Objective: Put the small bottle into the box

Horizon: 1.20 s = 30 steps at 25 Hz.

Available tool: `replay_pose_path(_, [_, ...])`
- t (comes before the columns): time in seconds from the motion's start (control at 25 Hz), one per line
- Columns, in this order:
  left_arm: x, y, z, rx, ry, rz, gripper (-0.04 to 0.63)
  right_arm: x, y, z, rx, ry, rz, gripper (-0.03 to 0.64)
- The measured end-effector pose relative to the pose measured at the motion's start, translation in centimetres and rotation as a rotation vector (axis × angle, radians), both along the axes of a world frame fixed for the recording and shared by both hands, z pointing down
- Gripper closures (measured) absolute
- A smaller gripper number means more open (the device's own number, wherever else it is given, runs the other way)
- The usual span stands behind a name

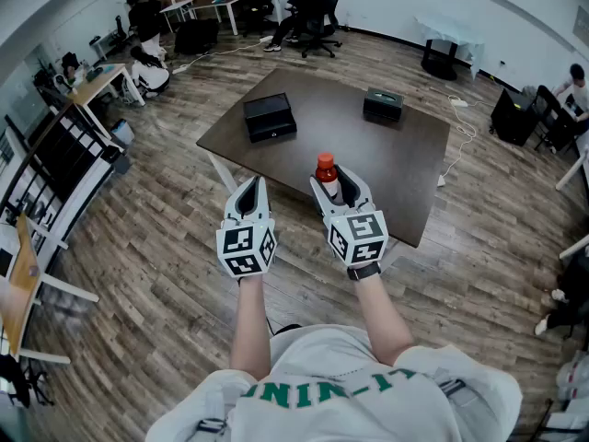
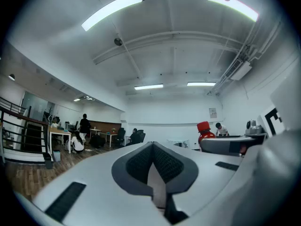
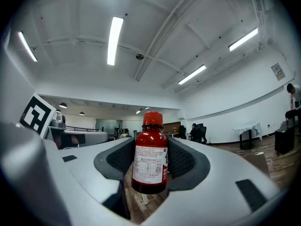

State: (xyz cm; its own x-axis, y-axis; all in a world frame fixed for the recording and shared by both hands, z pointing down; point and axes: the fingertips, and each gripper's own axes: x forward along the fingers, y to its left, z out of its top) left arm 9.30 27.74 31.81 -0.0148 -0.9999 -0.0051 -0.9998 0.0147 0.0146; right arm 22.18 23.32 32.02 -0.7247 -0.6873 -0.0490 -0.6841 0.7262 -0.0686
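Carry step: our right claw [image 1: 333,184] grips the small red bottle [image 3: 150,157], red-capped and white-labelled, upright at centre frame, aloft over the near edge of the dark brown tabletop [image 1: 405,182]. Our left claw [image 1: 250,191] is closed and empty. Next, we judge, the bottle must travel to the black rectangular box [image 1: 270,117] at upper left.

The right gripper [image 3: 150,147] holds the small bottle [image 3: 151,138] upright between its two jaws. Both dark ribbed pads [image 3: 182,161] press on the bottle's sides. The bottle is red, with a red cap [image 3: 153,118] and a white printed label [image 3: 146,166]. Its base hangs clear above the wood floor [image 3: 141,211]. Ceiling light strips [image 3: 114,39] run overhead.
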Motion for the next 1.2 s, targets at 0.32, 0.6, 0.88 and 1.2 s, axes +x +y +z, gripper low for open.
replay_pose_path(0.32, [2.8,-1.8,0.2,0.009,0.002,0.011,0.581,2.4,-1.9,0.3,-0.022,-0.068,-0.009,0.390])
replay_pose_path(0.6, [2.1,-4.2,1.6,0.008,-0.050,-0.015,0.581,1.2,-4.4,2.2,-0.040,-0.070,-0.027,0.388])
replay_pose_path(0.88, [-1.9,-10.4,3.4,0.008,-0.051,-0.057,0.581,-3.1,-10.4,4.0,-0.066,-0.028,-0.051,0.388])
replay_pose_path(1.2, [-11.1,-21.2,3.1,0.009,-0.041,-0.091,0.581,-12.9,-21.8,4.2,-0.083,-0.024,-0.093,0.388])
